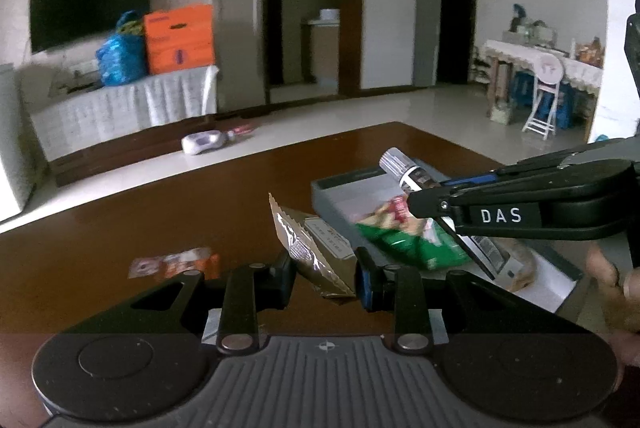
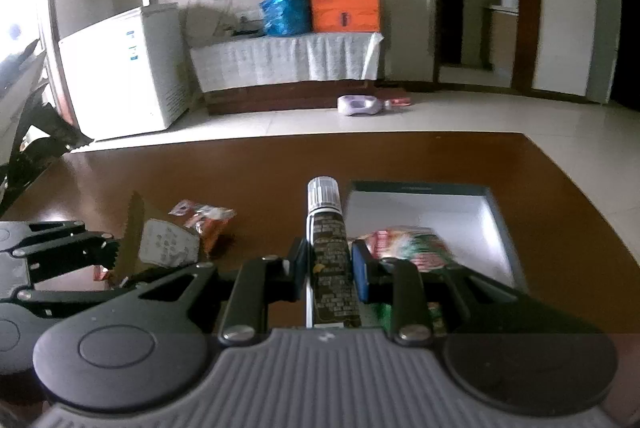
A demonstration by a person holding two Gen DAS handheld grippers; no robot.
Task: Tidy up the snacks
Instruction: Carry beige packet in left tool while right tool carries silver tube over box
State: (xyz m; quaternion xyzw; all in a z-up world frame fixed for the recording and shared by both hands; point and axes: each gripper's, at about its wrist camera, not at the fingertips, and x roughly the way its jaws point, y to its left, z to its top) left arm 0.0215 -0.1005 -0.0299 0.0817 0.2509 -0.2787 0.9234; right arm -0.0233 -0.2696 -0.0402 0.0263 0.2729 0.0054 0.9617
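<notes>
My left gripper (image 1: 325, 278) is shut on a brown-gold snack packet (image 1: 310, 248) and holds it above the brown table (image 1: 160, 211). It also shows at the left of the right wrist view as the left gripper (image 2: 114, 254) with the packet (image 2: 166, 244). My right gripper (image 2: 330, 268) is shut on a long dark stick packet (image 2: 329, 244) with a silver end, seen from the side as the right gripper (image 1: 420, 203) and stick packet (image 1: 402, 167). Beneath it lies a grey tray (image 2: 420, 186) with a white floor, holding a green and red snack bag (image 2: 408, 244) (image 1: 404, 240).
A small orange packet (image 1: 176, 264) (image 2: 208, 222) lies on the table left of the tray (image 1: 340, 183). A hand (image 1: 612, 280) holds the right gripper. Beyond the table edge are tiled floor, a purple object (image 2: 358, 105), a white chest freezer (image 2: 124, 67) and a TV bench.
</notes>
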